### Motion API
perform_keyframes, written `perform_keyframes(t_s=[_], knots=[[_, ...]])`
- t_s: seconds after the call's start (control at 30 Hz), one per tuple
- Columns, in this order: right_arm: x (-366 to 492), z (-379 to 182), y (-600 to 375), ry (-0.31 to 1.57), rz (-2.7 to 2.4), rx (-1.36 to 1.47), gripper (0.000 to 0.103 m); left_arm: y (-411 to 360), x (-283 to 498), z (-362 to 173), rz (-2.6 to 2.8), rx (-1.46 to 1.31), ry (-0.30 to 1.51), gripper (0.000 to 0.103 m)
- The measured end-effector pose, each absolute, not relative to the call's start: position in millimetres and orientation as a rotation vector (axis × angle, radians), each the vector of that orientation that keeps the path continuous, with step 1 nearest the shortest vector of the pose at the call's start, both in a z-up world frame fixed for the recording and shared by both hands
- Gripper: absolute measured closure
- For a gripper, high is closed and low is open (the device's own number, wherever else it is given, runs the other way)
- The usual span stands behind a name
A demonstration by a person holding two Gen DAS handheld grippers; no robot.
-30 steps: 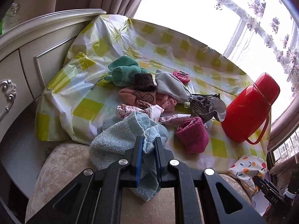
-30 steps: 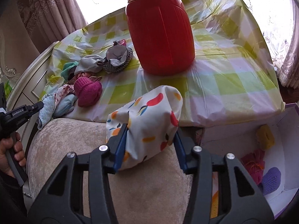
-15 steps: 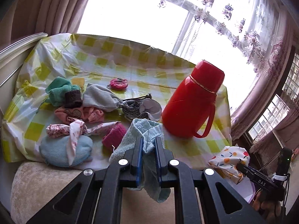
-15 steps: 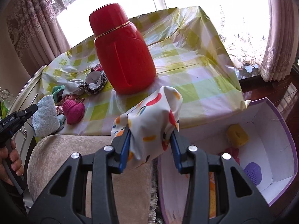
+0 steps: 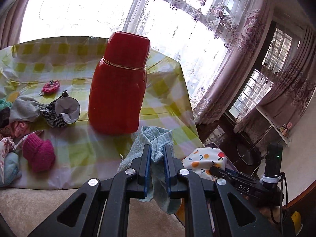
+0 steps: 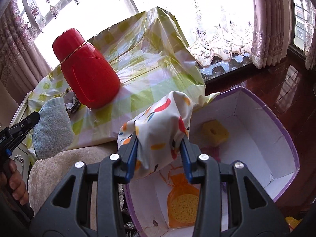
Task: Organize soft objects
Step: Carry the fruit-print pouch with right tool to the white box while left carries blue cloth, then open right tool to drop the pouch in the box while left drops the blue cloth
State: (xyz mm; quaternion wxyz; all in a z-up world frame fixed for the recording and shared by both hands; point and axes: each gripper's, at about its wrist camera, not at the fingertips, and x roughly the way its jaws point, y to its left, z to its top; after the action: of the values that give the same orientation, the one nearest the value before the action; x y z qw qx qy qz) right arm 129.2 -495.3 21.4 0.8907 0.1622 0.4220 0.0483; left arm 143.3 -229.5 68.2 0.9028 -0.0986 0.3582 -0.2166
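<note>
The left tool (image 5: 157, 156) is closed on a light blue towel (image 5: 156, 138); the cloth is pinched between the two blue pads and its ends hang out above and below them. This towel is lifted over the near right corner of the worktop (image 5: 169, 98), just in front of the red thermos (image 5: 118, 85) that stands on the checked yellow cover.

The right tool (image 6: 160, 140) grips a white fabric pouch with coloured fruit print (image 6: 158, 130). Its pads press into both sides of the pouch, which bulges up between them. The pouch is held in the air above the near left part of an open white box with purple rim (image 6: 284, 130), which sits lower than the worktop, beside its right edge. Inside the box lie a yellow sponge block (image 6: 214, 132) near the far wall and an orange mesh bag (image 6: 182, 203) near the front wall.

Other soft things lie near the left edge of the worktop: a magenta knitted piece (image 5: 38, 154), a checked pouch with white lining (image 5: 63, 111), a grey cloth (image 5: 23, 108) touching it, and a small pink purse (image 5: 51, 86) further back. A person's hand (image 6: 14, 183) holds the handle of the left tool.
</note>
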Motion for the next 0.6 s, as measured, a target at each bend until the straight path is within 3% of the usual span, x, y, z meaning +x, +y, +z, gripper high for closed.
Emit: perform_keyframes(t_s=[0.07,0.13,0.33,0.6], knots=[[133.5,3.5,-487.3,0.942,0.171,0.359,0.050,-234.9,143.0,67.7,-0.454,-0.193,0.746,0.090],[137.3,-19.1,-475.8,1.029,0.215,0.337,0.030,-240.0,143.9,66.3,-0.456,-0.183,0.755,0.090],[129.6,-41.9,-480.6,1.096,0.164,0.299,0.028,-255.7,147.2,56.8,-0.480,-0.152,0.795,0.090],[119.6,-26.8,-525.7,1.042,0.040,0.332,0.021,-280.1,144.7,55.3,-0.559,-0.154,0.811,0.090]])
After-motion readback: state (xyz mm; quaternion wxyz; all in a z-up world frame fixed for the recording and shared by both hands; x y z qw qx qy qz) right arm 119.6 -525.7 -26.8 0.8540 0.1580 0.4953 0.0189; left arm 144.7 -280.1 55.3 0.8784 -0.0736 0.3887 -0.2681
